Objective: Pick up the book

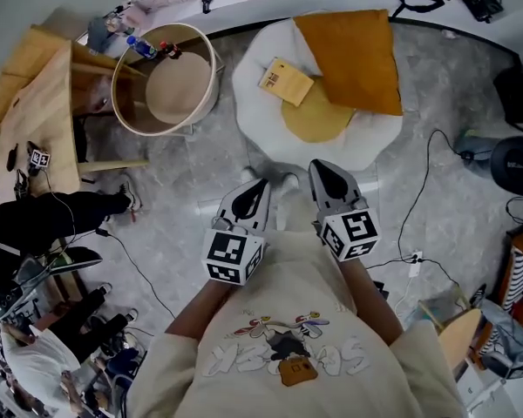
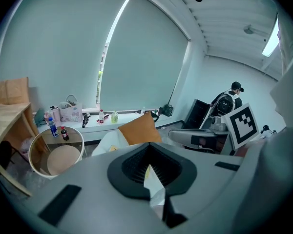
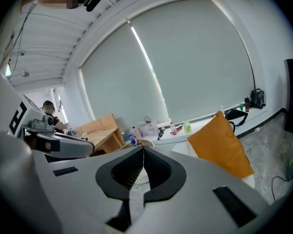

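**Q:** Where is the book, and how are the grippers set?

**A:** The book is found flat on the white cushion, beside the orange pillow and well ahead of both grippers. The left gripper and right gripper are held with jaws together and nothing between them.

**Q:** Handling?

**A:** It is judged thin, light and likely to flex. A free edge is advised. The cushion is expected to give under pressure.

**Q:** Surroundings?

**A:** The grey floor is crossed by cables. A tub and a desk are noted at left.
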